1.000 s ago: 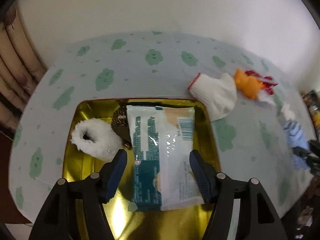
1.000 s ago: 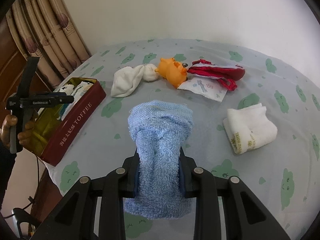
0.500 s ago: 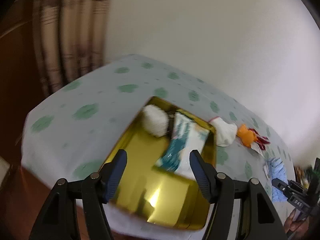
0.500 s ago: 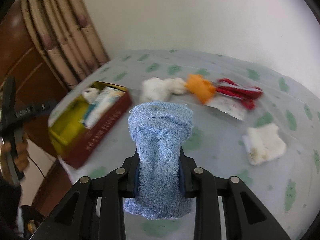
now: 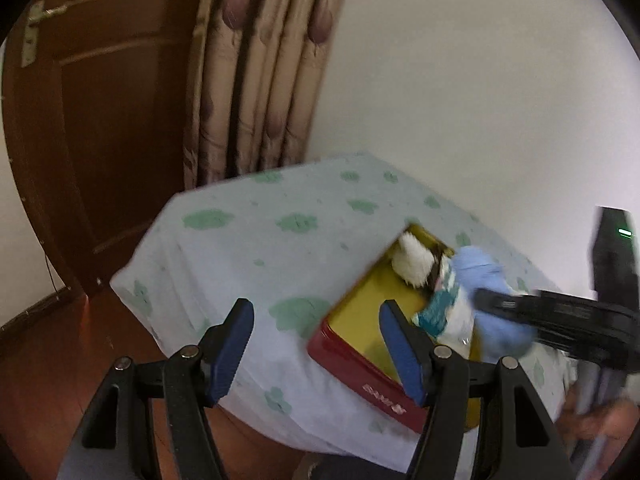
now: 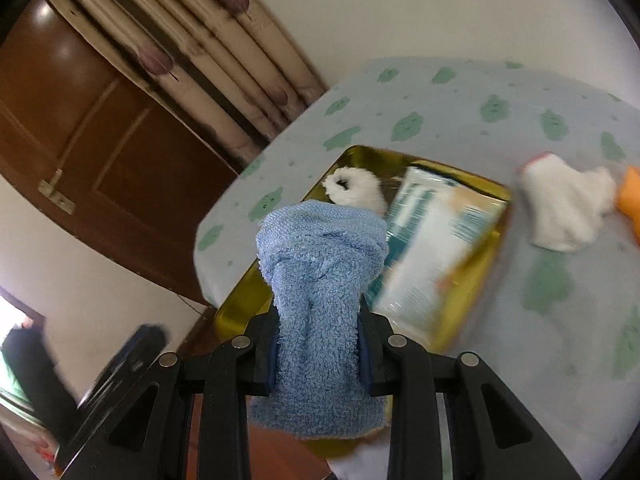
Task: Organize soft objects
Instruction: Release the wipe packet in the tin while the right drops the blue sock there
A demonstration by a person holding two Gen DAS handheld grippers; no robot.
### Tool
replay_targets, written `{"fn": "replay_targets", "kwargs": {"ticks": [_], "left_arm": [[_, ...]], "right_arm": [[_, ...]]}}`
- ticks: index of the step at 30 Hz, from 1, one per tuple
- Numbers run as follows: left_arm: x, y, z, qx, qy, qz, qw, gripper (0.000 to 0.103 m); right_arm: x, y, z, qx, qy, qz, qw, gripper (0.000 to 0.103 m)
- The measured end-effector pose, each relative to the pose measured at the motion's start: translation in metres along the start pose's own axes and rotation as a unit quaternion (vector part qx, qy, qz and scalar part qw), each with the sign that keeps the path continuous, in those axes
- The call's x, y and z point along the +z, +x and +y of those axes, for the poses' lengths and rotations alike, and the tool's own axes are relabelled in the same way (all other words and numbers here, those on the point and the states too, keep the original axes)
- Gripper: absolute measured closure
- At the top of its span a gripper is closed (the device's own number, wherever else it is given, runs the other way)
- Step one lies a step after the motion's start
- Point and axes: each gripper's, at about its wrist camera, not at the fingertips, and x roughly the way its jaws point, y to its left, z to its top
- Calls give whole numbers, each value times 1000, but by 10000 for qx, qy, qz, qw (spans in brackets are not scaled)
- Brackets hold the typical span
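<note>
As the blue terry-cloth roll (image 6: 320, 280) hangs over the red tin with the gold inside (image 5: 352, 364), it looks ready to drop in.
The right gripper (image 6: 320, 348) has its fingers pinched narrow on the roll above the tin's near, bare end; the left gripper (image 5: 316, 344) waits aside, fingers wide and empty. A white fluffy slipper (image 6: 356, 190) and a teal-and-white packet (image 6: 432, 240) fill the far end.

Left wrist view off the bed's corner, right wrist view close above, both sharing the tin (image 5: 352, 354) (image 6: 486, 276)
</note>
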Motion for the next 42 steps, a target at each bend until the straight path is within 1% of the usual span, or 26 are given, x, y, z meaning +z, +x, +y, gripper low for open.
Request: {"fn": "replay_targets", "kwargs": {"ticks": [3, 5, 9, 12, 15, 18, 21, 22, 25, 26, 27, 29, 32, 33, 34, 35, 36, 38, 39, 40, 41, 42], "left_arm": [[1, -4, 3, -51, -2, -131, 9999, 36], [1, -4, 4, -136, 31, -137, 9998, 36], [2, -2, 0, -135, 179, -149, 9996, 36], [3, 2, 2, -183, 167, -60, 9997, 36], [3, 5, 5, -229, 97, 23, 9997, 36], [4, 6, 9, -238, 18, 20, 9997, 36], [4, 5, 10, -181, -11, -23, 9998, 36], [4, 4, 9, -157, 3, -32, 9999, 36], [2, 2, 3, -87, 158, -92, 9998, 36], [2, 0, 0, -56, 231, -134, 9996, 36], [1, -1, -1, -33, 279, -167, 9995, 36], [0, -3, -6, 17, 411, -239, 9989, 36], [-1, -6, -9, 55, 499, -261, 9984, 35], [-1, -6, -10, 54, 527, -251, 9983, 35], [-2, -6, -11, 46, 546, -249, 9982, 35], [-2, -7, -12, 36, 564, -260, 9981, 35], [-3, -8, -13, 29, 591, -295, 9978, 35], [-4, -10, -16, 24, 665, -349, 9972, 35], [-6, -11, -20, 31, 743, -363, 9966, 35], [-7, -11, -23, 45, 816, -360, 9960, 35], [-9, -11, -27, 54, 896, -348, 9954, 35], [-11, -11, -33, 52, 1008, -336, 9943, 35]], "right_arm": [[9, 31, 4, -186, 153, 156, 9996, 76], [12, 43, 3, -236, 256, 221, 9991, 76], [15, 63, 6, -499, 357, 269, 9978, 75], [16, 69, 4, -701, 373, 237, 9966, 75], [18, 74, 1, -799, 484, 206, 9954, 75], [23, 76, 4, -806, 514, 208, 9952, 73], [25, 80, 5, -738, 546, 258, 9954, 67], [26, 81, 5, -717, 576, 247, 9955, 63], [25, 75, 9, -826, 468, 100, 9954, 55], [24, 71, 9, -876, 418, 34, 9953, 55], [23, 63, 8, -850, 411, -60, 9955, 55], [21, 50, 2, -663, 487, -211, 9964, 55], [9, 11, -13, -392, 435, -653, 9961, 53], [-2, -9, -21, -331, 392, -888, 9947, 51], [-11, -23, -28, -376, 334, -1042, 9933, 45], [-22, -39, -36, -522, 252, -1198, 9911, 37], [-41, -60, -48, -864, 117, -1410, 9862, 35], [-70, -88, -69, -1435, -49, -1616, 9764, 30], [-90, -104, -87, -1863, -104, -1647, 9685, 30], [-102, -114, -102, -2181, -97, -1620, 9623, 30], [-119, -128, -123, -2583, -21, -1552, 9535, 30], [-130, -138, -139, -2790, 102, -1502, 9484, 30]]}}
